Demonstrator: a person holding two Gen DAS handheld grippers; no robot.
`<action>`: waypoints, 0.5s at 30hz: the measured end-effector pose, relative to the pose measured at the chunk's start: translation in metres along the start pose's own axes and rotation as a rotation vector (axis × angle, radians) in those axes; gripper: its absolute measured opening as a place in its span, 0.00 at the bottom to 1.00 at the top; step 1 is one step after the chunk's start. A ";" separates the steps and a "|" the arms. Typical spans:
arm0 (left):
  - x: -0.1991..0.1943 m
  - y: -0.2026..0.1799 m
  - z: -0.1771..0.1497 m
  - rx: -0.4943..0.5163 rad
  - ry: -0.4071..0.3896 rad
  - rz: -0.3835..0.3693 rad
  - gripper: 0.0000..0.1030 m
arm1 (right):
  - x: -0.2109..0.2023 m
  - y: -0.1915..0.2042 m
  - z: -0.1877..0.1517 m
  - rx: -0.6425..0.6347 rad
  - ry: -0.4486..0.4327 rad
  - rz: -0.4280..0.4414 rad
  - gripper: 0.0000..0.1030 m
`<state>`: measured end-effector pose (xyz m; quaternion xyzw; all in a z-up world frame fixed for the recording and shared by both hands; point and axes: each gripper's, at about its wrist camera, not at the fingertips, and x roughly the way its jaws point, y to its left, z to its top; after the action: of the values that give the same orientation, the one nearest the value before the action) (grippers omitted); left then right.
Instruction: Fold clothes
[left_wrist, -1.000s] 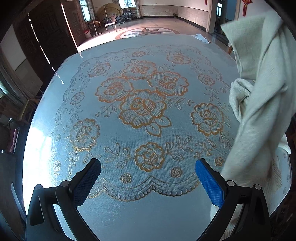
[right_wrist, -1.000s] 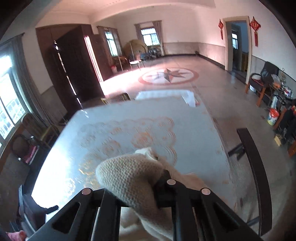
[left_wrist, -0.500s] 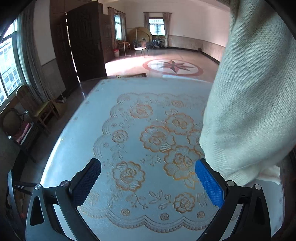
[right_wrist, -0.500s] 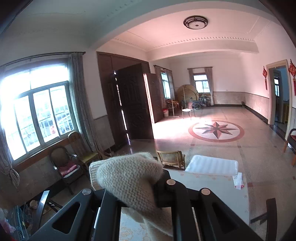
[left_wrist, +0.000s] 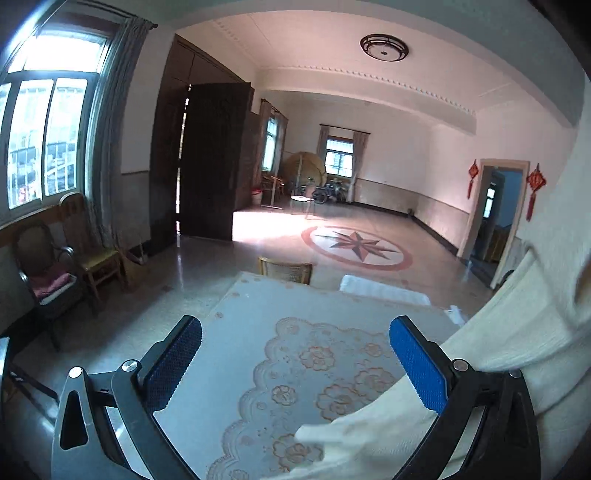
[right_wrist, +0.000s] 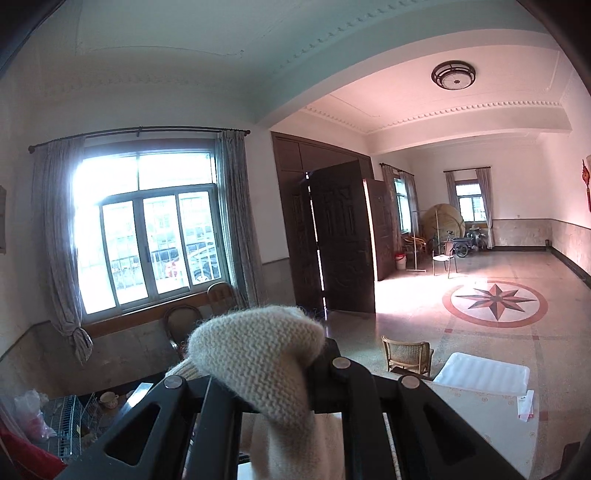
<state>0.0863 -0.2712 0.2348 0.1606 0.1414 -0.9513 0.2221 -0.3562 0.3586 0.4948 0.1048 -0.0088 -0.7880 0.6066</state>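
A large hall with a tiled floor and a star medallion is seen beyond a table covered with a pale cloth printed with orange roses. A window and a dark wooden door are seen in the right wrist view.

The task's thing, a cream knitted sweater, is held up in the air at the right of the left wrist view, with its lower edge hanging over the near part of the table. A bunched fold of the knit is clamped in the right gripper, whose jaws are pressed together on it. The left gripper is held with its jaws wide apart and nothing between the blue pads; the sweater is draped just beside its right finger.

Several risks can be judged from here. Only a small bunch of loose knit is pinched, so the sweater could be pulled out of the grip by its own weight if it is swung. The hanging part could be snagged on the left gripper's finger. A wrong layer could be caught if the left jaws are closed blindly, and the sweater would then be laid down twisted rather than flat.
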 end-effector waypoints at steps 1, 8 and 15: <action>-0.004 -0.002 -0.002 -0.018 0.024 -0.053 0.99 | -0.001 0.002 -0.003 -0.001 0.008 0.005 0.10; -0.029 -0.047 -0.018 0.103 0.137 -0.257 0.99 | -0.016 0.018 -0.019 -0.012 0.035 0.034 0.10; -0.012 -0.075 -0.035 0.163 0.247 -0.379 0.34 | -0.052 0.005 -0.019 0.023 -0.009 -0.012 0.10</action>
<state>0.0700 -0.1897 0.2220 0.2634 0.1179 -0.9574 0.0068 -0.3357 0.4096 0.4851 0.1084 -0.0198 -0.7918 0.6007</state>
